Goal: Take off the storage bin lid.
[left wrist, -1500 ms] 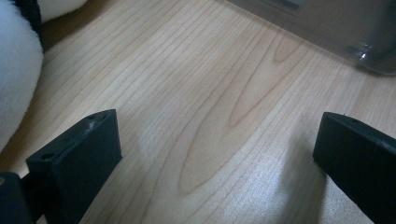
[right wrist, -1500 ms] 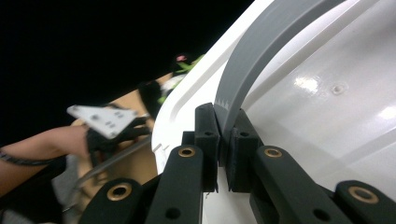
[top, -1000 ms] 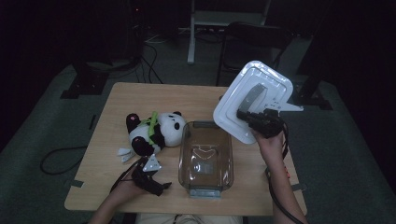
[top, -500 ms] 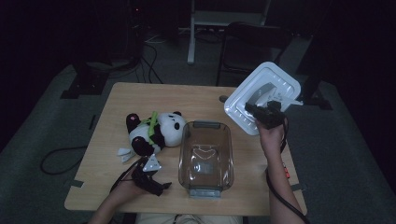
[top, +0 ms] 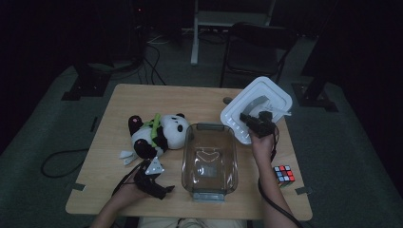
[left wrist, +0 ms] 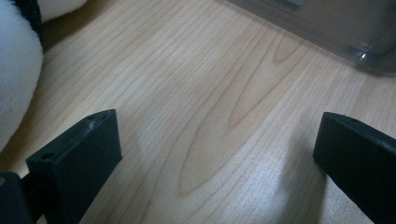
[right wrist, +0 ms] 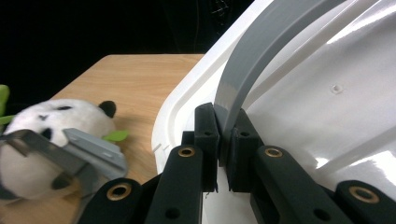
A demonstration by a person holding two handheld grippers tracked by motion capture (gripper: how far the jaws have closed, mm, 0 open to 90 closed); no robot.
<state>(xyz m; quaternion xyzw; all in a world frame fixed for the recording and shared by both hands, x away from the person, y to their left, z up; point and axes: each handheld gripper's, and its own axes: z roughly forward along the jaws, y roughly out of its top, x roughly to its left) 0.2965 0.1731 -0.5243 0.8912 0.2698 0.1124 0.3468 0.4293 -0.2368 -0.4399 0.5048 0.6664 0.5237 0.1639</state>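
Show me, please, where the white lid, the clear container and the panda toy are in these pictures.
white lid (top: pixel 271 92): high view, on its far white rim.
clear container (top: pixel 209 127): high view, on its far wall.
panda toy (top: pixel 170 133): high view, on its white head.

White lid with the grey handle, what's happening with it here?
A person's right gripper is clamped on the grey handle of the white plastic lid, holding it tilted over the wooden table's far right part. The clear plastic bin sits uncovered beside a stuffed panda. The left gripper rests open near the table's front edge.
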